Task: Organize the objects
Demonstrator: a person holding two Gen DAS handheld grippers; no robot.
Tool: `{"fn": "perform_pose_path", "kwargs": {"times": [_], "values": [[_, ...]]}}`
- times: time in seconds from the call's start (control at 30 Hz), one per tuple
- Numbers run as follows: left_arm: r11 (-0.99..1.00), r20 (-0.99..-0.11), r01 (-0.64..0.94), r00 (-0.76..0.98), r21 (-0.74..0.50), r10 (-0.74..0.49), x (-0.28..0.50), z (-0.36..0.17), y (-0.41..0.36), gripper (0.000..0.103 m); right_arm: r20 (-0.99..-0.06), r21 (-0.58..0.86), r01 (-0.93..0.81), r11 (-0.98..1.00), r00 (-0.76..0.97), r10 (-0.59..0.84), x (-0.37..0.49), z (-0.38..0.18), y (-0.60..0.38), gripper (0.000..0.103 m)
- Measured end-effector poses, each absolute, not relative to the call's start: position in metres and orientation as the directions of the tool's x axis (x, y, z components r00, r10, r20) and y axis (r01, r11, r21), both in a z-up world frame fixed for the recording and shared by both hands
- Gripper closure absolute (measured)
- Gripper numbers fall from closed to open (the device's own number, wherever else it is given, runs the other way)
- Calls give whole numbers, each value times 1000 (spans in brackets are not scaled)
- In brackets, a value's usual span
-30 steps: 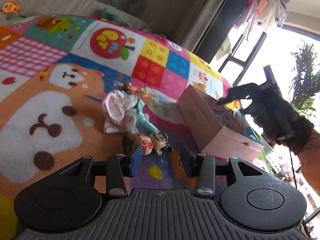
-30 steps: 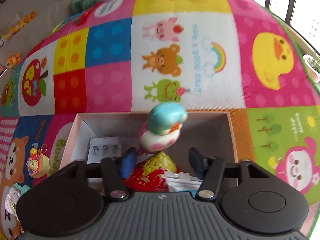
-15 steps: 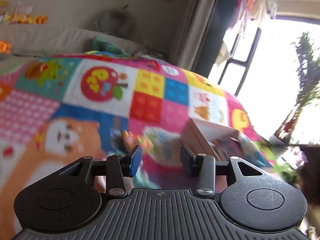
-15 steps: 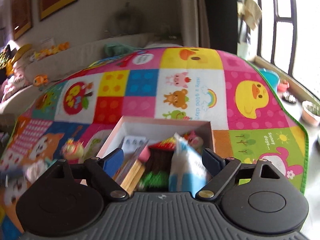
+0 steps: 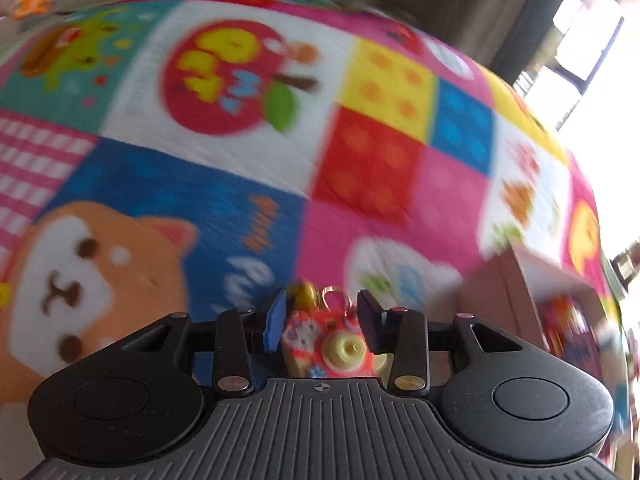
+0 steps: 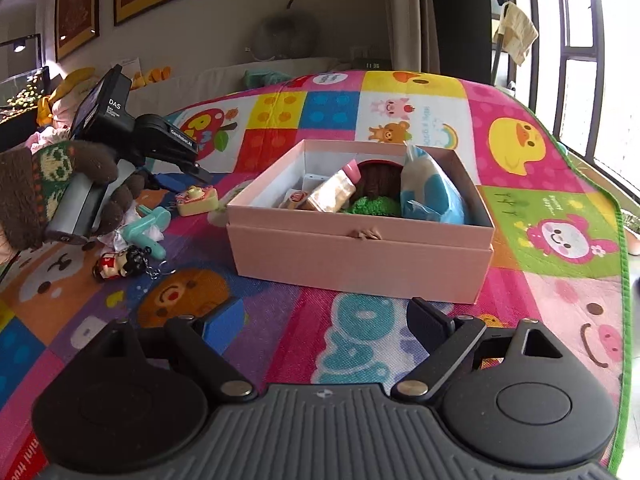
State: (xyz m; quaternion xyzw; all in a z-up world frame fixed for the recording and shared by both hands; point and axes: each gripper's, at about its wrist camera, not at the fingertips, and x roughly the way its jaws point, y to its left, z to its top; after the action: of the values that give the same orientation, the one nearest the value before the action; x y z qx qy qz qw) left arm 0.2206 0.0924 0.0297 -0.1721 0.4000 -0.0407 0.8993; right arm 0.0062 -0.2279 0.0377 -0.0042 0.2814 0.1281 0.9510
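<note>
Left wrist view: the left gripper [image 5: 320, 322] is lowered over the play mat [image 5: 224, 208] with the toy camera charm [image 5: 334, 346] between its jaws. The jaws have just been closing, presumably to take the charm for transfer. Motion blur hides whether the pads press on it, so the grip cannot be confirmed. The pink box [image 5: 500, 292] stands toward the mat's right edge.

Right wrist view: the right gripper [image 6: 324, 320] hangs over the mat's near edge, jaws spread wide with nothing between them; they have just been opening. It stands clear of the pink box, which sits mid-mat, lid off, already loaded with items. This probably frees the approach for the left side. Toward the left edge, the gloved hand [image 6: 60, 188] aims its gripper at the charm. The doll keychain [image 6: 120, 266] and teal toy [image 6: 150, 228] lie nearby, not yet boxed.
</note>
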Motion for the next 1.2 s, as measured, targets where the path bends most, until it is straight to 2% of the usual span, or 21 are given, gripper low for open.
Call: {"fn": "perform_pose_path", "kwargs": {"times": [0.1,0.23,0.33,0.47,0.6,0.7,0.8,0.87,0.93,1.07,1.2], "values": [[924,-721,27,617,-381,-315,200,28,77,62,-536,86,-216,973,813,228,10,36,-234,14],[887,-730,117,526,-446,-436,158,28,62,71,-570,90,-214,973,790,226,15,29,-238,14],[858,-720,194,475,-476,-506,122,23,50,71,-586,73,-230,970,777,228,15,26,-235,14],[842,-701,306,467,-444,-539,77,32,40,75,-592,34,-291,956,765,254,10,29,-228,14],[833,-647,423,531,-356,-546,39,48,33,74,-579,-5,-321,947,773,259,5,31,-221,1],[894,-593,338,669,-296,-449,32,67,51,72,-587,-6,-309,951,771,247,7,29,-220,1],[933,-529,113,798,-341,-289,49,74,92,72,-593,1,-292,956,770,236,8,25,-220,1],[930,-542,-53,824,-363,-164,67,69,119,73,-593,-5,-282,959,773,225,7,24,-219,1],[908,-580,-164,809,-385,-100,85,56,136,73,-588,-6,-277,961,778,221,5,24,-219,1],[859,-625,-179,757,-480,-192,104,33,137,73,-590,-13,-271,962,779,211,5,23,-219,0],[874,-619,-12,712,-485,-333,101,29,104,73,-597,-12,-278,961,773,216,6,23,-218,0]]}}
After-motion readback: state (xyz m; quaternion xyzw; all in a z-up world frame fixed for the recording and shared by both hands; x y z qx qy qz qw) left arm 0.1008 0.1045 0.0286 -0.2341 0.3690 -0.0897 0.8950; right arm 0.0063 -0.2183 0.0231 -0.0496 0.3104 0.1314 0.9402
